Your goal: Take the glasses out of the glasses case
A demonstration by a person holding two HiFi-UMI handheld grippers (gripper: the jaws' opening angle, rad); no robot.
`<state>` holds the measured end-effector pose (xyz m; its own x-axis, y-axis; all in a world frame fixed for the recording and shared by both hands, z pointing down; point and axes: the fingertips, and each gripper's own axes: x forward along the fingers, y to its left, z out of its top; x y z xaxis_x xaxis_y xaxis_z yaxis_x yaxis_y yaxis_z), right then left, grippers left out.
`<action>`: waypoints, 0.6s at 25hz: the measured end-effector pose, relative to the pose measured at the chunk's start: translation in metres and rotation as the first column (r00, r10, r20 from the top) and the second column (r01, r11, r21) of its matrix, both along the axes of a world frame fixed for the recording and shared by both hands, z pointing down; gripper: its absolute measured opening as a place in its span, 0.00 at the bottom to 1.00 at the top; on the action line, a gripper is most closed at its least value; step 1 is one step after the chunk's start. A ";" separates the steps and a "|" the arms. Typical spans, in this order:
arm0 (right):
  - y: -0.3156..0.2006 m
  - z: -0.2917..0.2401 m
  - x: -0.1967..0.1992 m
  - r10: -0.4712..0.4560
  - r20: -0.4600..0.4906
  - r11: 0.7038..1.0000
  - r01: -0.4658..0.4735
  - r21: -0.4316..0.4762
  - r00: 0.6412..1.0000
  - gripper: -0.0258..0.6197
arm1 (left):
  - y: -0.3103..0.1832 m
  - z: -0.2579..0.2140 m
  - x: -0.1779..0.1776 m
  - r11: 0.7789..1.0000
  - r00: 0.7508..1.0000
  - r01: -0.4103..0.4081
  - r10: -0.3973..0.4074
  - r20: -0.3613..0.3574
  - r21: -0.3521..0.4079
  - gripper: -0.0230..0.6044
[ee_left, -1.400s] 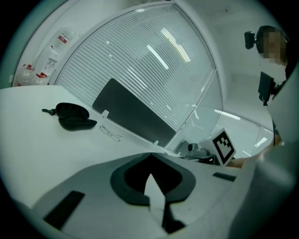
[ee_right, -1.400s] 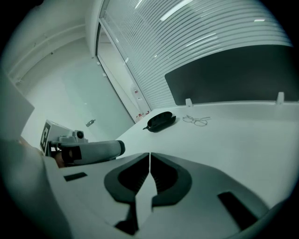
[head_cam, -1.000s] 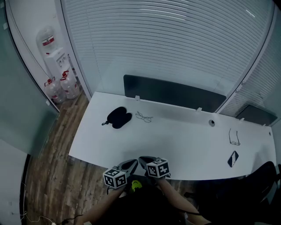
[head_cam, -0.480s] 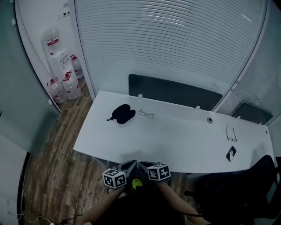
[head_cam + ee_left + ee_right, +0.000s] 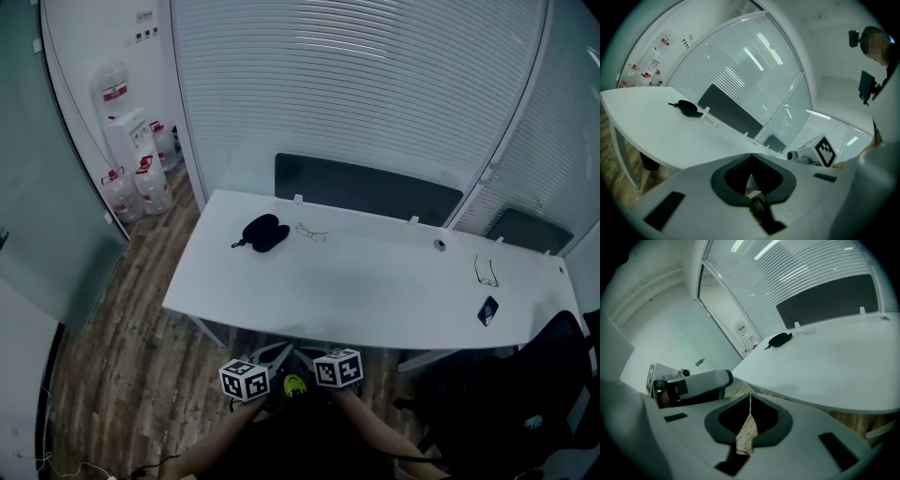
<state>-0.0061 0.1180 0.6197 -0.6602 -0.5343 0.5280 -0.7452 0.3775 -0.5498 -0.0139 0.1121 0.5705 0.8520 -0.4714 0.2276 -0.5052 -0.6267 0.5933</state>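
Observation:
A black glasses case (image 5: 262, 232) lies shut at the far left of the white table (image 5: 375, 291). A thin-framed pair of glasses (image 5: 311, 232) rests on the table just right of the case. The case (image 5: 688, 108) and those glasses (image 5: 711, 120) look small and far off in the left gripper view. They show again in the right gripper view as case (image 5: 779, 339) and glasses (image 5: 806, 333). My left gripper (image 5: 277, 352) and right gripper (image 5: 302, 352) hang side by side before the table's near edge. Both are shut and hold nothing.
A second pair of glasses (image 5: 485, 272) and a dark phone (image 5: 487, 310) lie at the table's right end. A dark partition (image 5: 366, 192) lines the far edge. Water bottles (image 5: 131, 178) stand on the wood floor at left. A black chair (image 5: 544, 375) is at right.
Both grippers and the view have drawn back from the table; its near edge now lies beyond the jaws. Case and glasses have not moved.

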 end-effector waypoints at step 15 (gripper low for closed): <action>0.119 0.013 -0.022 0.042 0.006 0.998 -0.041 -0.050 0.999 0.07 | 0.121 0.026 -0.014 0.995 0.998 -0.041 0.037 -0.045 -0.093 0.05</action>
<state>-0.0284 0.2372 0.6332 -0.6415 -0.5341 0.5506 -0.7559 0.3180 -0.5722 -0.0282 0.2333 0.5962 0.8794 -0.4157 0.2321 -0.4541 -0.5860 0.6711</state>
